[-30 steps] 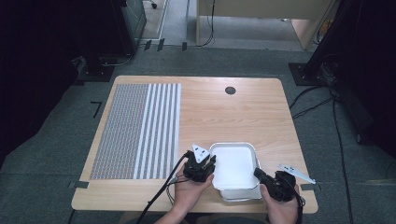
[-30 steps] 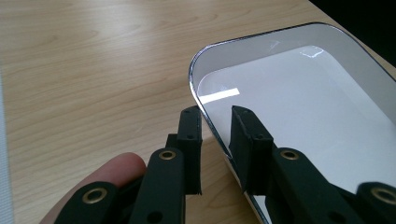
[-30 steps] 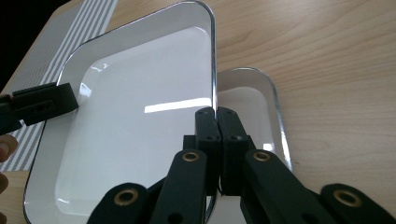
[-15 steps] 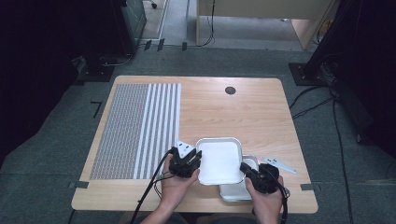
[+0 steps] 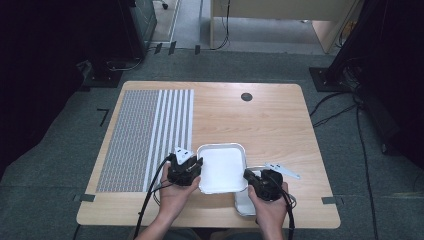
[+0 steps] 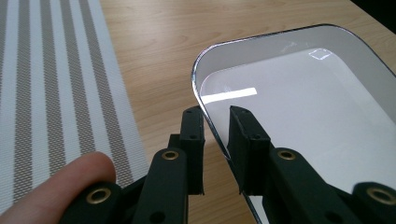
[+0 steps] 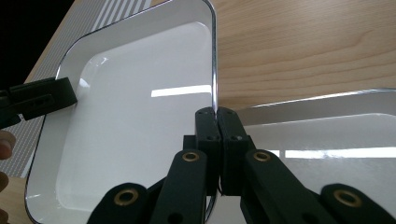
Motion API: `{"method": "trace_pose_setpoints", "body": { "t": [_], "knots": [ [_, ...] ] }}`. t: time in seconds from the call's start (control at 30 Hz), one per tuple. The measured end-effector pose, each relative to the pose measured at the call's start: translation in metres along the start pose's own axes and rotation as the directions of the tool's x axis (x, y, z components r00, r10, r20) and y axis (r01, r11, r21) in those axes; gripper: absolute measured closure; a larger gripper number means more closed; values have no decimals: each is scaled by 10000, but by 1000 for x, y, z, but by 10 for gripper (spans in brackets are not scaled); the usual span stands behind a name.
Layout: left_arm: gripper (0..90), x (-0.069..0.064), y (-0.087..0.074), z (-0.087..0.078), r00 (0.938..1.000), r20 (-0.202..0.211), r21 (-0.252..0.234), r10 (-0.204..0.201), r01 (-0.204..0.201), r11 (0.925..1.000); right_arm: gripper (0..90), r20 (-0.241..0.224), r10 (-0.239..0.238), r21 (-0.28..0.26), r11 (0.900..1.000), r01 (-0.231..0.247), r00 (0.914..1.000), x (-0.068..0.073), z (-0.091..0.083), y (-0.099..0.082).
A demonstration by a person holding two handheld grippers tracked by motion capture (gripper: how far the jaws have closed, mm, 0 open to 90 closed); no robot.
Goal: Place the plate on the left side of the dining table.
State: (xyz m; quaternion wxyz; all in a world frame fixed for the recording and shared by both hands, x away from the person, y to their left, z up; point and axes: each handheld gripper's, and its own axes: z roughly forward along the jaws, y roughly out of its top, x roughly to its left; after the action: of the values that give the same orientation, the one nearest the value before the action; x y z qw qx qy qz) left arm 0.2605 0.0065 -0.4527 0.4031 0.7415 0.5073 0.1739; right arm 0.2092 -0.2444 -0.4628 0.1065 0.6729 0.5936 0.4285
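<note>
High view: I have the white tray (image 5: pixel 222 167) between my 2 grippers, left gripper (image 5: pixel 186 169) clamped on its left rim, right gripper (image 5: pixel 261 183) on its right rim, overlapping a second tray (image 5: pixel 242 206) at the table's (image 5: pixel 260 120) near edge.

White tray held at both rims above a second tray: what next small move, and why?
Probably keep carrying the upper tray level toward the striped mat. The left gripper and right gripper pinch opposite rims; it still overlaps the lower tray.
</note>
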Motion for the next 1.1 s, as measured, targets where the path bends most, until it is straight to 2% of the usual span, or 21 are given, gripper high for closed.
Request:
{"method": "trace_pose_setpoints", "body": {
  "t": [0.07,0.1,0.13,0.5,0.57,0.6,0.63,0.67,0.7,0.73,0.8,0.83,1.0,1.1],
  "knots": [
    [764,3,0,-1,10000,-42,-25,-22,22,10000,899,-3,8,25,10000,-8,10000,3,2,0],
    [764,9,1,-3,9999,-126,-56,-67,66,10000,899,-43,-24,29,10000,24,10000,8,6,1],
    [766,9,1,-3,9999,-126,-56,-67,66,10000,899,-43,-24,29,10000,24,10000,8,6,1],
    [771,44,5,-13,9986,-457,-146,-277,271,9995,897,-306,-152,183,9997,157,9994,40,29,6],
    [772,48,5,-14,9982,-504,-152,-325,318,9994,898,-320,-183,171,9997,189,9993,42,31,7],
    [774,54,5,-15,9976,-572,-147,-380,372,9992,897,-361,-170,214,9996,178,9992,48,36,7],
    [775,54,5,-15,9976,-572,-147,-380,372,9992,897,-386,-149,244,9996,159,9991,51,38,7],
    [776,61,5,-16,9967,-674,-158,-459,449,9989,897,-406,-166,259,9995,176,9990,53,41,7],
    [777,61,5,-16,9967,-674,-158,-459,449,9989,897,-433,-136,294,9995,149,9990,57,44,7],
    [778,68,5,-18,9957,-739,-189,-560,547,9983,897,-455,-117,321,9994,131,9989,59,46,7],
    [778,72,5,-18,9953,-787,-192,-560,547,9983,897,-497,-128,342,9993,145,9987,62,49,7],
    [778,80,5,-19,9946,-831,-190,-625,612,9979,897,-544,-104,386,9992,125,9985,68,56,7],
    [779,97,5,-20,9914,-980,-193,-863,848,9962,894,-640,-120,476,9988,151,9979,80,66,7],
    [780,112,4,-19,9891,-1097,-145,-983,973,9952,890,-725,-132,622,9979,177,9973,93,79,7]
  ]
}}
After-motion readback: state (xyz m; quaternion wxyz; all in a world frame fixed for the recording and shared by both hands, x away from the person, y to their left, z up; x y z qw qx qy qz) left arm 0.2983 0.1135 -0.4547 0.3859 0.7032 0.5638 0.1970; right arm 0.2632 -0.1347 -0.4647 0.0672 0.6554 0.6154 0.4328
